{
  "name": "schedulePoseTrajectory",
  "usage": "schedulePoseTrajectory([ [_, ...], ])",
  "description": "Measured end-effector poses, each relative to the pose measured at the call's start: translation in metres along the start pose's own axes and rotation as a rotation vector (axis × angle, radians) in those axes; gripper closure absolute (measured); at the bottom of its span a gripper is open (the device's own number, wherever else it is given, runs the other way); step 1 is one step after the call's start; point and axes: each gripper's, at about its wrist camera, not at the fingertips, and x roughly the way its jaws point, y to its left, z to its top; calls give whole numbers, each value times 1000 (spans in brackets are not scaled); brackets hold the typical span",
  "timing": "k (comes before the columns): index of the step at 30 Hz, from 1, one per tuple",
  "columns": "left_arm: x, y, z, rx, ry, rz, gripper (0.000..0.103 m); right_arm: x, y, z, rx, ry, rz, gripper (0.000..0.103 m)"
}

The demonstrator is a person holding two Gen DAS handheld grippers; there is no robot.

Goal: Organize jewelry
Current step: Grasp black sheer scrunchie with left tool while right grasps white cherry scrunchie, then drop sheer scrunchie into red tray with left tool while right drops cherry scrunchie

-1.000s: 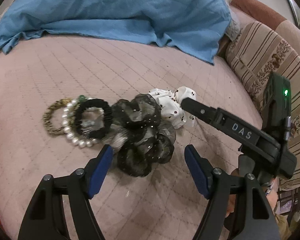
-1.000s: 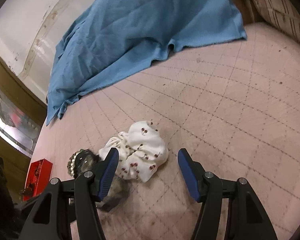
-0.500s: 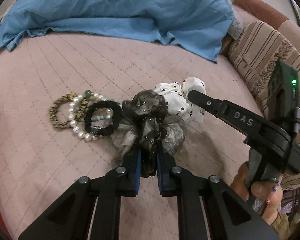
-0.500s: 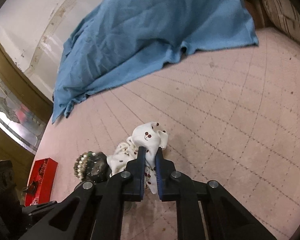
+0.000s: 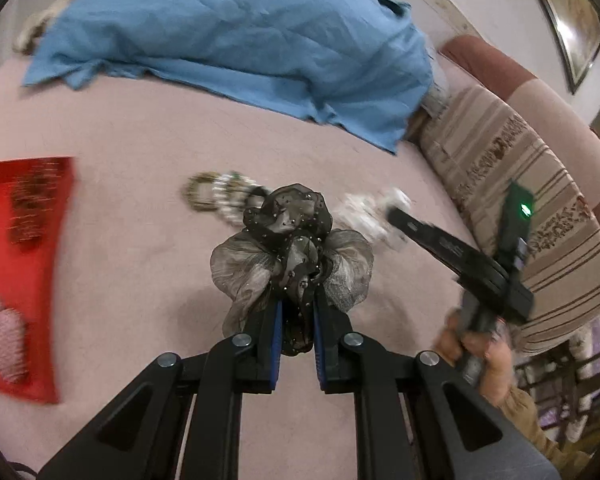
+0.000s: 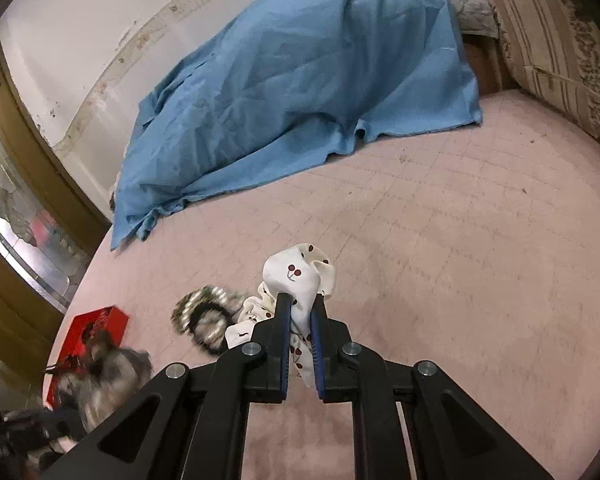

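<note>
Above the pink quilted bed (image 6: 440, 240), both grippers carry scrunchies.
Left gripper (image 5: 297, 308) is clamped on the black sheer scrunchie (image 5: 290, 240); right gripper (image 6: 300, 312) pinches the white cherry-print scrunchie (image 6: 296, 276). Bracelets (image 5: 216, 196) lie on the bed, near the red box (image 5: 28, 240).
</note>
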Motion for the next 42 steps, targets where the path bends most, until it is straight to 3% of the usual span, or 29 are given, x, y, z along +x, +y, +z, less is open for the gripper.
schedulePoseTrajectory([
  [11, -62, 59, -21, -43, -129, 213, 90, -32, 65, -59, -99, 61, 38, 92],
  [20, -108, 112, -23, -51, -243, 395, 87, -31, 139, -78, -241, 109, 113, 92],
  [25, -117, 150, -16, -79, -251, 469, 87, -25, 175, -79, -286, 138, 157, 92],
  [33, -123, 201, -17, -150, -260, 457, 87, -9, 242, -83, -388, 165, 201, 92],
  [42, -120, 233, -9, -217, -270, 405, 87, 20, 304, -93, -489, 211, 220, 92],
])
